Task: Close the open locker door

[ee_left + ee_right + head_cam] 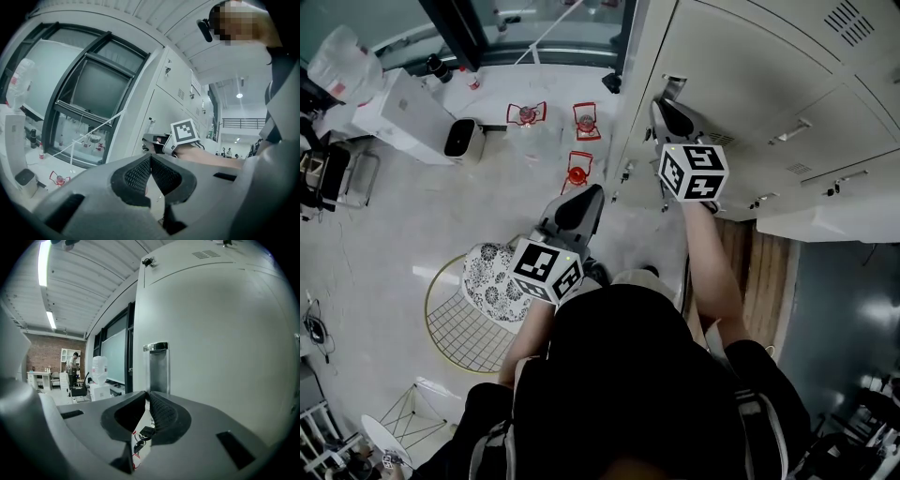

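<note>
The pale grey locker door (727, 66) fills the upper right of the head view and most of the right gripper view (220, 343). A slim metal handle (158, 365) stands upright near its left edge (673, 84). My right gripper (667, 105) points at the door just under that handle, its tips (147, 394) together with nothing seen between them. A bunch of keys (139, 437) hangs below. I cannot tell how far the door stands from its frame. My left gripper (581, 202) hangs in the air left of the lockers, shut and empty (150, 157).
More lockers (825, 141) run to the right. On the pale floor stand three small red wire stands (526, 114), a white box (403, 112) and a round wire chair with a patterned cushion (492, 281). A window wall (93, 89) is left of the lockers.
</note>
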The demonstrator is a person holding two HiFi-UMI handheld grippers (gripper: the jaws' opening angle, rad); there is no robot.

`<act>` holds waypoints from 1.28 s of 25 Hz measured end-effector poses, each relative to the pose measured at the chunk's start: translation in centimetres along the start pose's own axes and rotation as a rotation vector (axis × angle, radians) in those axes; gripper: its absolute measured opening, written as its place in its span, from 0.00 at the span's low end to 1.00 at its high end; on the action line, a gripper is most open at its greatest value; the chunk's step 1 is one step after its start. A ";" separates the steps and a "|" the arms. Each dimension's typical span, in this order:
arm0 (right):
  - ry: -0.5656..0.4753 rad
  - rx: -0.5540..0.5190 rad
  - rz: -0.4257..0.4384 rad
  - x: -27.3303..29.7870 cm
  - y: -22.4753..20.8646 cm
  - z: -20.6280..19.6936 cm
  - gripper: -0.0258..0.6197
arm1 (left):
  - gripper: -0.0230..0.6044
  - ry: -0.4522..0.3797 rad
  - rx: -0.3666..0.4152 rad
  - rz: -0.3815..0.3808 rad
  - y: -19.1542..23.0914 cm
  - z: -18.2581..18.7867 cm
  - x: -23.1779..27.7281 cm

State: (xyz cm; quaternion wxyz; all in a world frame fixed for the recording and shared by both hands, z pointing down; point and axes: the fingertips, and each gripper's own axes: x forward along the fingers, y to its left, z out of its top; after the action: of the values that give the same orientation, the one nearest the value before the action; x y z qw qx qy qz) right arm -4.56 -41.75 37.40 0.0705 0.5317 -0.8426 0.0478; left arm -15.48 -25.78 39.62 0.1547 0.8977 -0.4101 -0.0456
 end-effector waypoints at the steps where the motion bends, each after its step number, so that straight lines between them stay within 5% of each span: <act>1: -0.001 -0.001 -0.005 0.1 -0.1 0.0 0.09 | 0.07 0.000 -0.001 0.002 0.1 0.0 0.0; 32: 0.037 -0.080 -0.099 0.6 -1.6 0.1 0.12 | 0.07 -0.008 0.004 0.041 -0.2 -0.2 -2.1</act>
State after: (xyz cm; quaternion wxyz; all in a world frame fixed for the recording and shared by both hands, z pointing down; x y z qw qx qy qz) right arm -3.41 -43.02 37.42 0.1095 0.5684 -0.8152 0.0201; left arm -16.69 -24.01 39.63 0.1520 0.8893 -0.4290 -0.0451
